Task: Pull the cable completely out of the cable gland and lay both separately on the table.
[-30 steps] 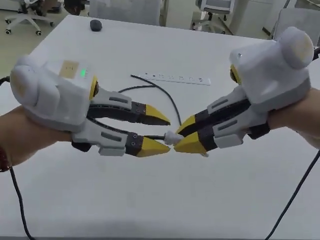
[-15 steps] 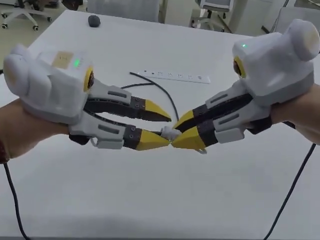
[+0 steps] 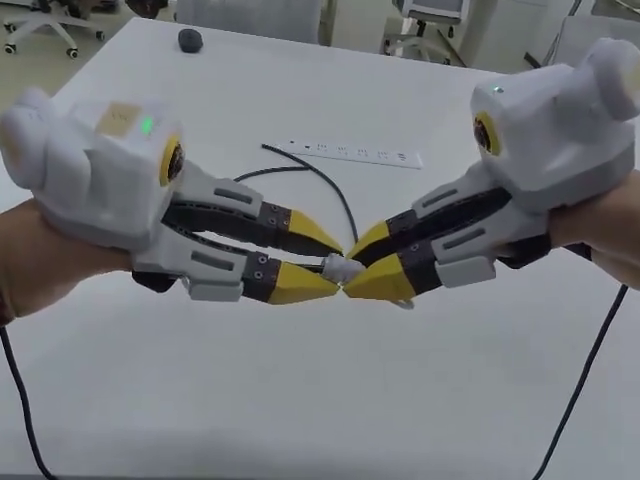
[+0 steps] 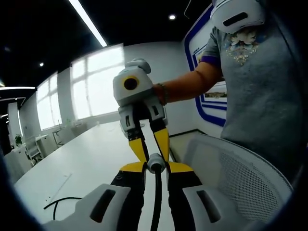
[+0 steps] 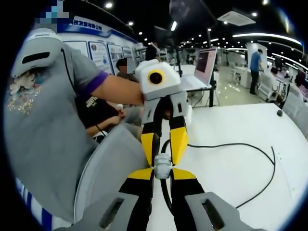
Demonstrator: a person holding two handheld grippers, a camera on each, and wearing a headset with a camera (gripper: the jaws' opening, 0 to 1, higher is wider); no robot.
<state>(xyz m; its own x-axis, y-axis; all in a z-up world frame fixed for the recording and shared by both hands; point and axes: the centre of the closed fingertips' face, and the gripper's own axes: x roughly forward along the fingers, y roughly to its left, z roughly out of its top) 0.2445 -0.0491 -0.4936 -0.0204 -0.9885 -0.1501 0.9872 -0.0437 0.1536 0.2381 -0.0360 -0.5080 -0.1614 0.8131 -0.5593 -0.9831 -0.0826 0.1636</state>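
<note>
The person is holding the two tools tip to tip above the white surface point(image 3: 320, 390), and the white cable gland point(image 3: 344, 268) is sitting right at the meeting point, lifted clear of the surface. The left tool point(image 3: 333, 266) is reaching in from 9 o'clock with its yellow-tipped jaws drawn narrow and pressing on the gland's sides. In the left gripper view the black cable point(image 4: 156, 202) is running from the gland back between those jaws toward the camera. The right tool point(image 3: 352, 270) is reaching in from 3 o'clock, its jaws likewise narrow and clamping the gland from the opposite end. In the head view the cable is leaving the meeting point toward 12 o'clock and curving across the surface, its far end lying near the left end of a white power strip point(image 3: 350, 156). A small dark round object point(image 3: 190, 41) is lying far off at 11 o'clock, near the surface's far edge.
</note>
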